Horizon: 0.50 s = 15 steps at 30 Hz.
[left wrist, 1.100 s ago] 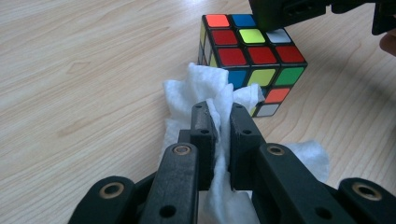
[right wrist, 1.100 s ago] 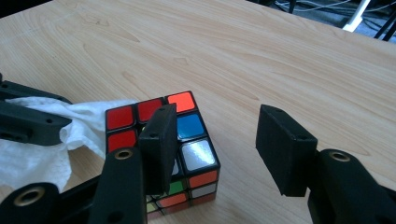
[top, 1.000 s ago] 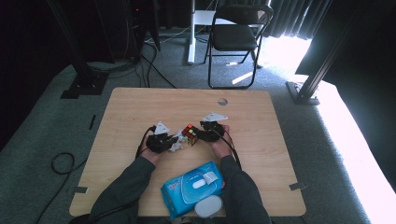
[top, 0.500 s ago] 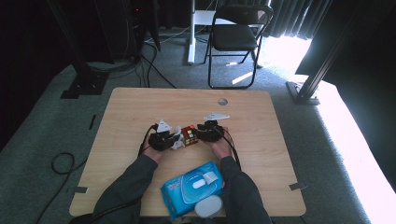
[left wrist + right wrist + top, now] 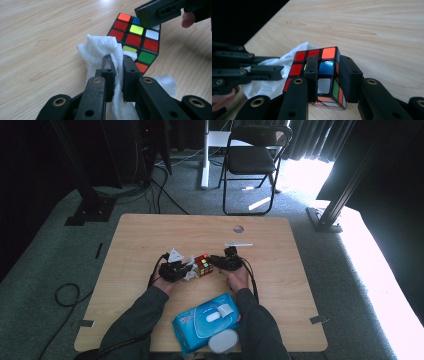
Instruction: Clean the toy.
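Holding the puzzle cube (image 5: 203,265) near the middle of the wooden table (image 5: 140,237), I have my right gripper (image 5: 328,75) clamped on one edge column of it; its jaws have just been closing, and in the right gripper view the two black pads press on either side of the blue and white squares. My left gripper (image 5: 117,70) is pinched together on a crumpled white wipe (image 5: 100,47), a fold of which runs up between its pads. In the left gripper view the wipe lies against the lower corner of the cube, whose red, yellow and green squares face the camera. From the high view the two grippers meet at the cube, left gripper (image 5: 175,268) on one side, right gripper (image 5: 227,262) on the other. A blue pack of wipes (image 5: 206,321) sits at the near edge between my forearms, with a white lid-like object (image 5: 223,340) just below it.
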### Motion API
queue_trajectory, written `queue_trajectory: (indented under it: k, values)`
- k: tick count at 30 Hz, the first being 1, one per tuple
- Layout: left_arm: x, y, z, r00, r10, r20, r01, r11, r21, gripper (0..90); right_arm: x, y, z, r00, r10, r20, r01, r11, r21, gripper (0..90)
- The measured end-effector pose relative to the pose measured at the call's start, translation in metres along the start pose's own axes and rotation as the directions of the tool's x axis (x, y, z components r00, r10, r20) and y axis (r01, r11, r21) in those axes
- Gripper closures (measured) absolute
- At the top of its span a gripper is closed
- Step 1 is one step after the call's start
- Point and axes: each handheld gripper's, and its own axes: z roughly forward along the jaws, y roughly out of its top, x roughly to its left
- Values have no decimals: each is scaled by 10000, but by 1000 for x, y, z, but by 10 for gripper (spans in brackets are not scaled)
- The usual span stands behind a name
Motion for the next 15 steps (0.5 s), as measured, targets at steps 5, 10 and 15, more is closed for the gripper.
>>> queue_trajectory:
  k: [5,10,15]
  values:
    - [-1,1,0,10000,41,7,-41,10000,-6,827,-9,-1,-4,9972,733,-144,-737,9970,-238,712]
    - [-2,0,1,10000,32,13,-32,10000,6,827,-15,-2,-10,9941,1084,-26,-1084,9931,-457,722]
    - [-3,0,2,10000,60,44,-60,10000,56,827,-15,-3,-11,9950,1002,-6,-1000,9934,-567,722]
